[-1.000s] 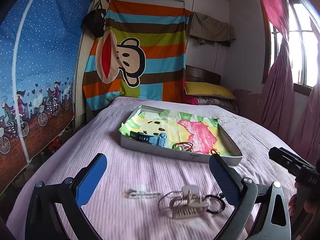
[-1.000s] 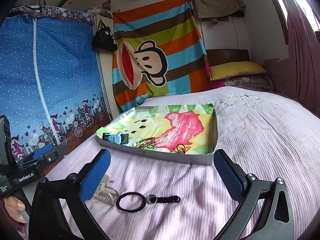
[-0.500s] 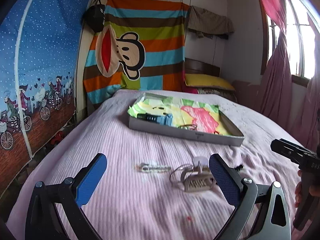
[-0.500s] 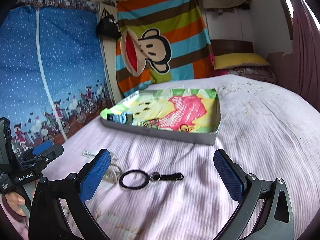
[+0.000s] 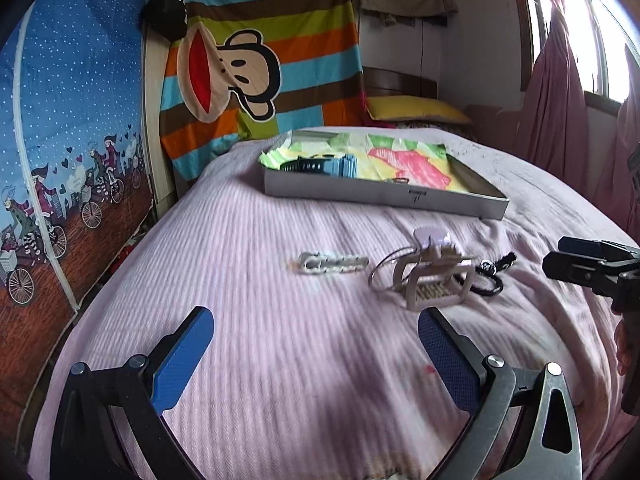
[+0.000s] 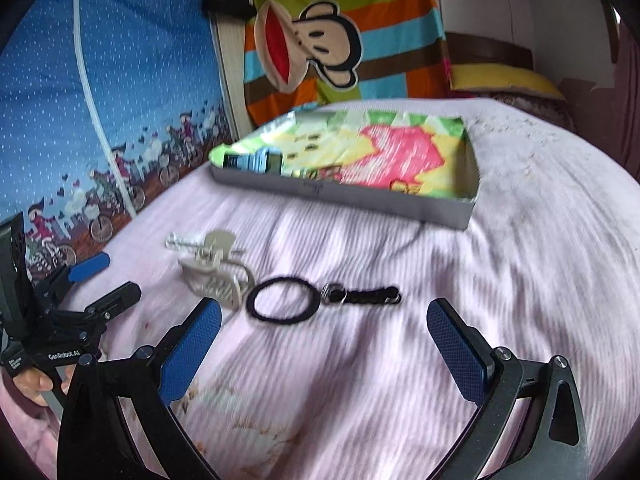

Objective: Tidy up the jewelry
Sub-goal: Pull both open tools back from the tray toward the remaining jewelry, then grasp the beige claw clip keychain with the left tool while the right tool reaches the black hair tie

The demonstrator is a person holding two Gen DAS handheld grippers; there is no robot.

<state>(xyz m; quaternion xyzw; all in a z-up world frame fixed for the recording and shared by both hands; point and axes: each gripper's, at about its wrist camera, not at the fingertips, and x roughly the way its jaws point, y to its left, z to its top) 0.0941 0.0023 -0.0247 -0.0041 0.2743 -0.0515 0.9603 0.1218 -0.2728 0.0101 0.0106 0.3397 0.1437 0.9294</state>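
Jewelry day: my right gripper (image 6: 320,352) and left gripper (image 5: 316,356) hang wide open, empty. Soft, light hair tie (image 6: 280,300) lies on the bedspread (image 6: 440,280) before the tray (image 6: 344,196); I'd pinch its loop.

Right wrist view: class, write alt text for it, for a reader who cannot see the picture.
An open right gripper hovers over a pink bedspread, facing a black hair tie lying beside a beige claw clip. Beyond sits a shallow grey box holding a blue watch; the left gripper shows at left.
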